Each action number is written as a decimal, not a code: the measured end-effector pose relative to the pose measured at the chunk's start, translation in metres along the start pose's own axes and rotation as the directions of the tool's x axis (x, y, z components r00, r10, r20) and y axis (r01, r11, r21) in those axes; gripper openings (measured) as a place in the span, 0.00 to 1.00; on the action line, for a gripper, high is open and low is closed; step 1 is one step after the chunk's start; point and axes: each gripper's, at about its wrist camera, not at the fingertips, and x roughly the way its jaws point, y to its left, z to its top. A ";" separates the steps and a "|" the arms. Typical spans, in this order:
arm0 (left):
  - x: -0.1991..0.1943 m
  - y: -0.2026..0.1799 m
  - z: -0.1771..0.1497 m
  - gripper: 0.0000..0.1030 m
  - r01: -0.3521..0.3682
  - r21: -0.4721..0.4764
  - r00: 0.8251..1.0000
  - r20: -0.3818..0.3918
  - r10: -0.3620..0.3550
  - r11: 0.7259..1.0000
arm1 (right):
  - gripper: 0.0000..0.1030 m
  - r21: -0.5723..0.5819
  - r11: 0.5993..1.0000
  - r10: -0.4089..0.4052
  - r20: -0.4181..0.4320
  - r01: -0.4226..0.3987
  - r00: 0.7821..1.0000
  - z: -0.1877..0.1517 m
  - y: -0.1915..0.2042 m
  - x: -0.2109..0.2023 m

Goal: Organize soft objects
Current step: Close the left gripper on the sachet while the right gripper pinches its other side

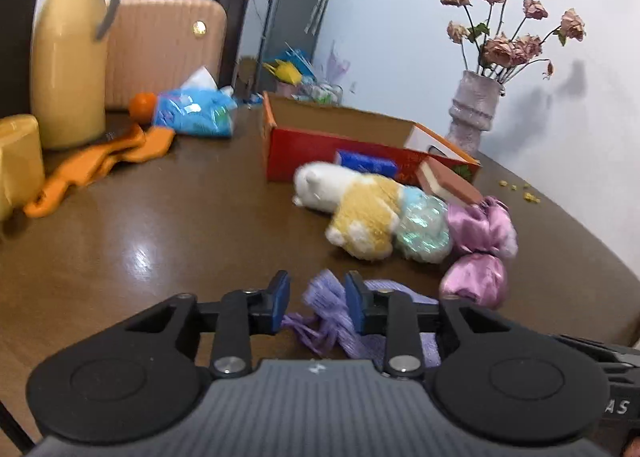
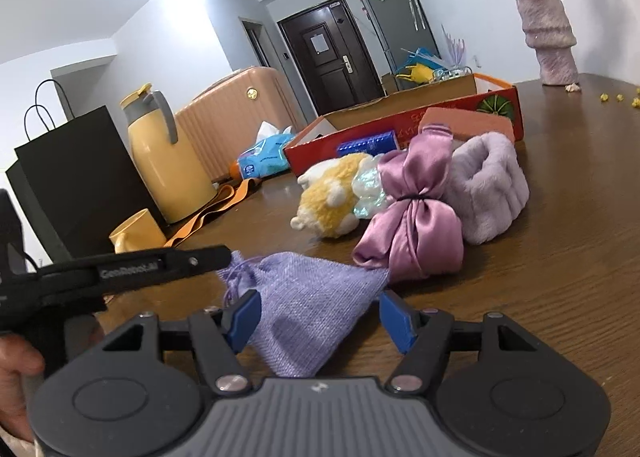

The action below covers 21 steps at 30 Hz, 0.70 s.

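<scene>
A lilac cloth drawstring pouch [image 2: 308, 309] lies on the brown table. My left gripper [image 1: 318, 303] straddles its gathered neck [image 1: 326, 299] with the blue pads still a little apart; it reaches in from the left in the right wrist view [image 2: 192, 263]. My right gripper [image 2: 320, 317] is open, its pads either side of the pouch's body. Beyond lie a yellow-and-white plush toy [image 1: 360, 209], an iridescent soft ball [image 1: 424, 229], a pink satin bundle [image 2: 412, 217] and a fluffy lilac band [image 2: 488, 185]. An open red cardboard box [image 1: 320, 145] stands behind them.
A yellow thermos [image 1: 68, 57], a yellow cup [image 2: 136, 231], an orange strap [image 1: 100, 165], an orange [image 1: 143, 105] and a blue tissue pack [image 1: 196, 109] sit at the left. A vase of dried roses [image 1: 476, 113] stands far right. A black paper bag [image 2: 72, 177] is at the left.
</scene>
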 end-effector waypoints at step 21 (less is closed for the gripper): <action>-0.006 -0.011 -0.025 0.19 0.079 -0.096 0.995 -0.049 -0.084 0.992 | 0.39 0.047 0.998 0.043 0.008 -0.043 0.999 -0.006 -0.016 0.000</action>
